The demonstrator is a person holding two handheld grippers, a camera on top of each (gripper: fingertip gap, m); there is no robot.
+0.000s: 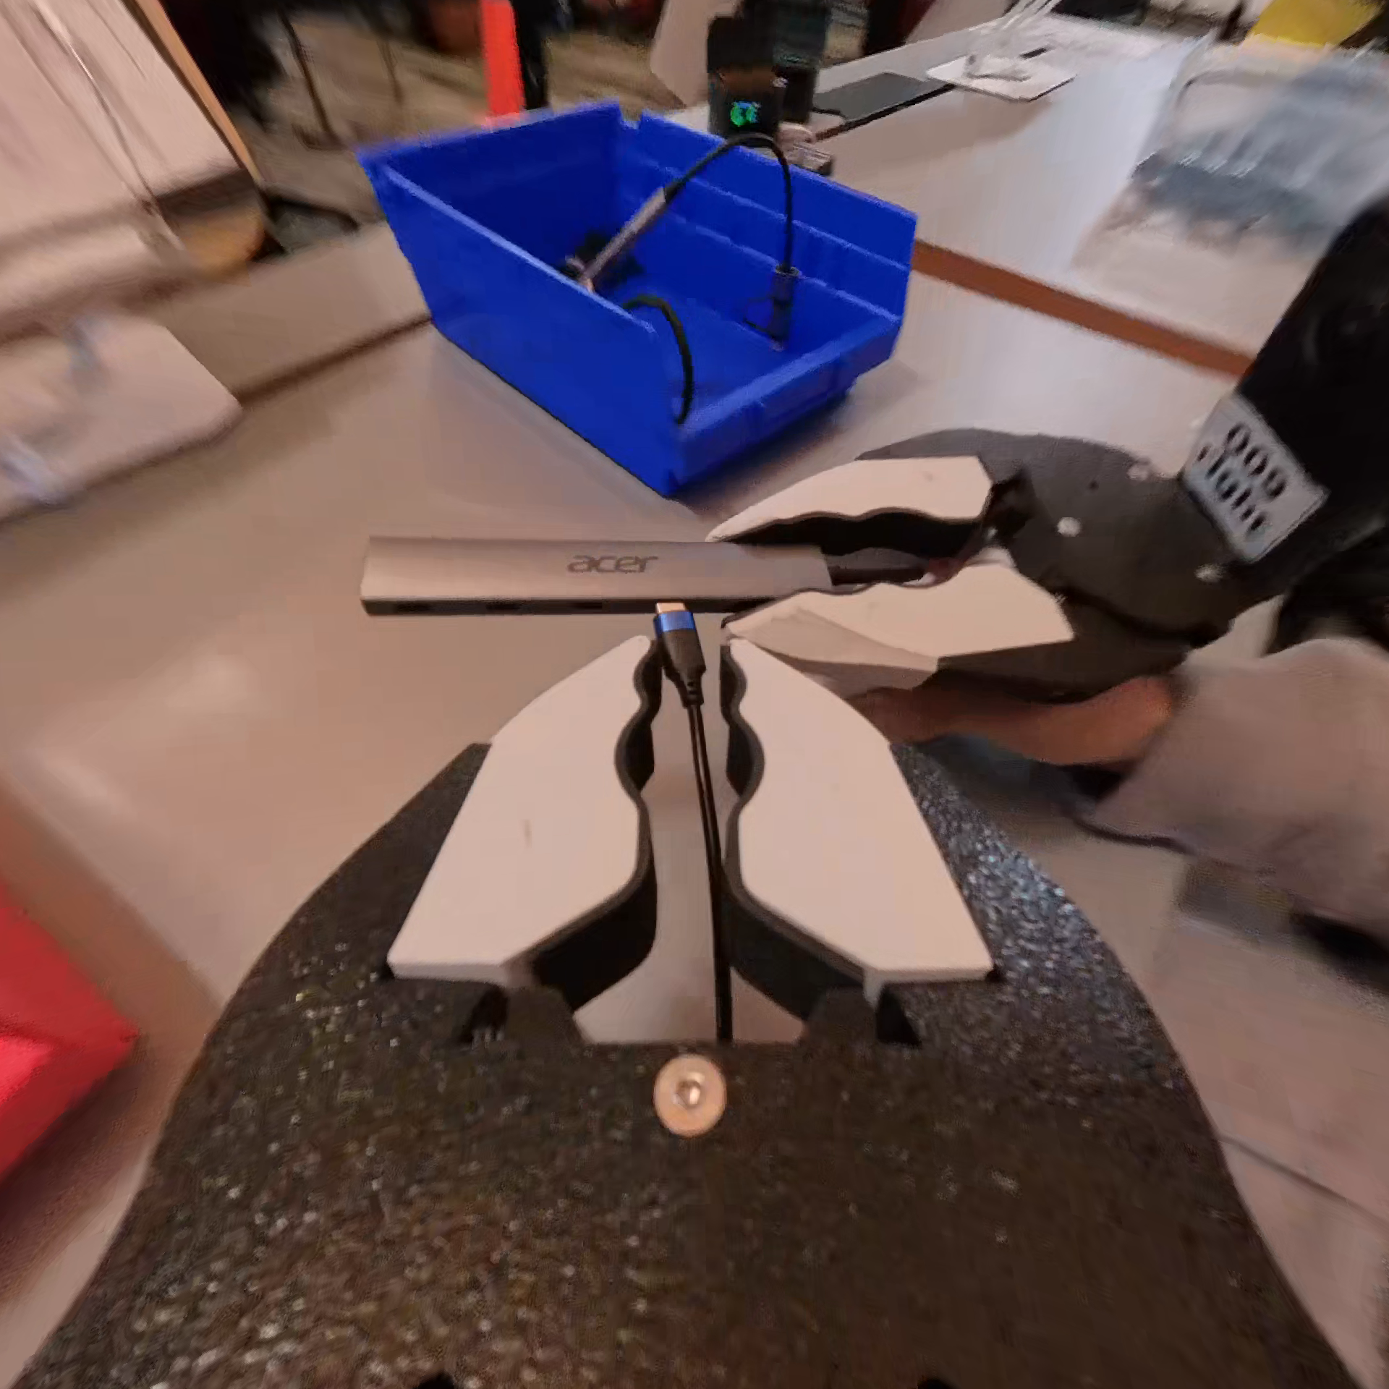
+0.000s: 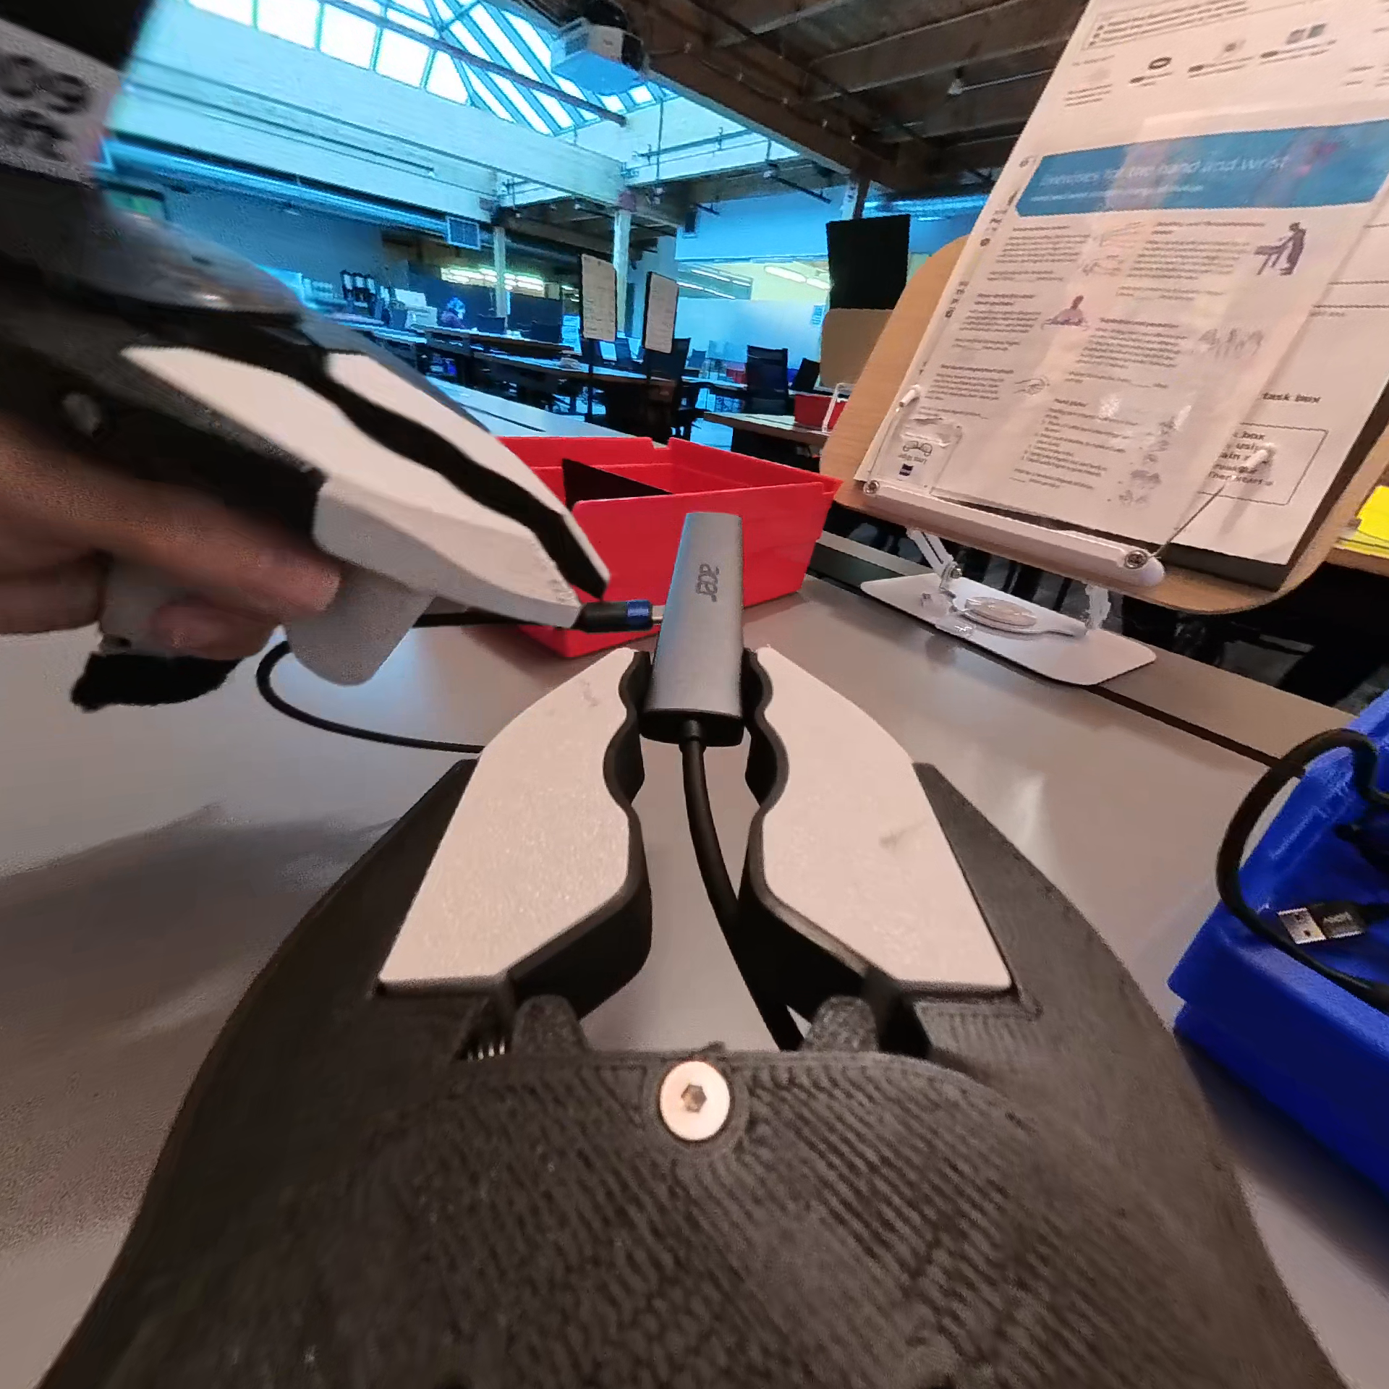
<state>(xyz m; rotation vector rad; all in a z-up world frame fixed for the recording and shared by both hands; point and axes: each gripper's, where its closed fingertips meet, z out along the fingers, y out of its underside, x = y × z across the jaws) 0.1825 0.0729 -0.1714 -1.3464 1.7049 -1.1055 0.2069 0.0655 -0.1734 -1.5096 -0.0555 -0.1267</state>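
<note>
Left gripper pinches a blue-collared USB-C plug at the grey hub — its tip at a side port. Right gripper clamps the hub's cabled end above the table. Beyond: blue bin with cables, red bin, document stand.

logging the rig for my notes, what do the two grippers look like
Both match. The left gripper has two pale grey curved fingers with wavy black inner pads, on a speckled black printed body with a silver screw. The right gripper is the same, its body ribbed, with a perforated grey panel at the side. A grey sleeve shows behind it.
</note>
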